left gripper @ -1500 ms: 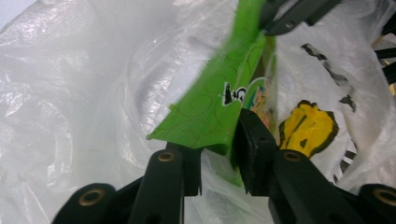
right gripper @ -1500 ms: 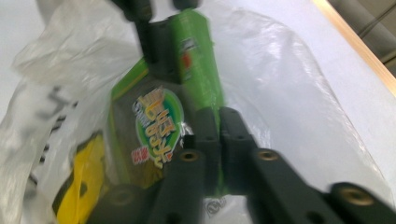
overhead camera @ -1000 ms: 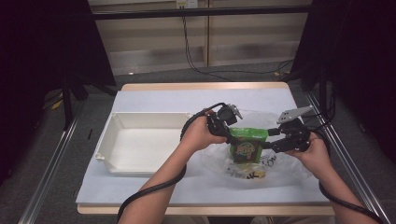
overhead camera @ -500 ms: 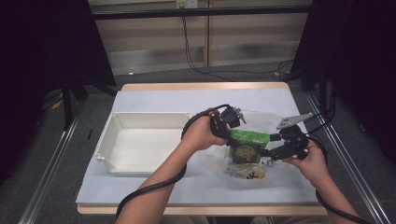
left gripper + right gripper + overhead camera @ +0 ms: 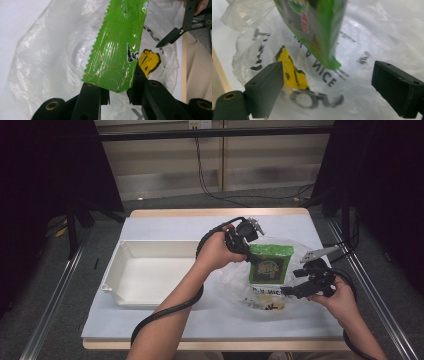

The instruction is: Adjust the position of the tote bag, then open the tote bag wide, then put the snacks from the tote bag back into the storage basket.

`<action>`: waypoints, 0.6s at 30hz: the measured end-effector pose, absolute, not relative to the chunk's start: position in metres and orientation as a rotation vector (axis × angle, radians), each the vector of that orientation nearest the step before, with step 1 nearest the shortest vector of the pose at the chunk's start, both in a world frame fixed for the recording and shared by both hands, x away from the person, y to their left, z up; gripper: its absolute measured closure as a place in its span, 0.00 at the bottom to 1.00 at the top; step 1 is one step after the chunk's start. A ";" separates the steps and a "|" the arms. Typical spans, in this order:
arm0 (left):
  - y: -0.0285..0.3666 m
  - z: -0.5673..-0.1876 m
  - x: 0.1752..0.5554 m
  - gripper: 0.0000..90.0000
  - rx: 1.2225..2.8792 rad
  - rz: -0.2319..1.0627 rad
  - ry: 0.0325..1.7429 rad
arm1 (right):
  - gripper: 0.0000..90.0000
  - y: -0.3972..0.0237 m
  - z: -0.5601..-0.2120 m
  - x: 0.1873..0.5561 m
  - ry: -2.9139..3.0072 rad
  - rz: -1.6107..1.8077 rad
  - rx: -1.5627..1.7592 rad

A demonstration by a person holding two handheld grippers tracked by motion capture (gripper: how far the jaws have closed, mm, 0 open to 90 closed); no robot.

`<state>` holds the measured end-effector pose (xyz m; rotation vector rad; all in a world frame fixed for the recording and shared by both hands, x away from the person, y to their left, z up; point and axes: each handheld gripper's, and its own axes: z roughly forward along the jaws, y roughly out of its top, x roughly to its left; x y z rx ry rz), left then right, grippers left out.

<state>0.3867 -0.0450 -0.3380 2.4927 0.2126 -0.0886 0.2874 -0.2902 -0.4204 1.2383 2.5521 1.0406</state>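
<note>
The left gripper (image 5: 117, 96) is clamped on the crimped edge of a shiny green foil snack packet (image 5: 270, 263), holding it up over a crinkly clear plastic bag with black and yellow print (image 5: 240, 285) that's lying on the white-covered table (image 5: 165, 227). The right gripper (image 5: 327, 90) has just been opening, jaws wide with nothing pinched, hovering by the bag. A white rectangular plastic tray (image 5: 150, 277) sits to the left.

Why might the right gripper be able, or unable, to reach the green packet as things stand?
Probably able: the right gripper is open, its jaws having just widened, with the green packet close ahead and nothing between.
</note>
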 end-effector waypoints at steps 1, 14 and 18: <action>-0.044 -0.335 0.388 0.84 2.492 -0.086 0.212 | 0.12 -0.292 -0.420 0.287 2.548 1.066 1.241; -0.037 -0.294 0.397 0.84 2.467 -0.031 0.221 | 0.11 -0.298 -0.423 0.284 2.534 1.056 1.281; -0.036 -0.284 0.398 0.84 2.459 -0.019 0.215 | 0.11 -0.295 -0.422 0.282 2.541 1.064 1.267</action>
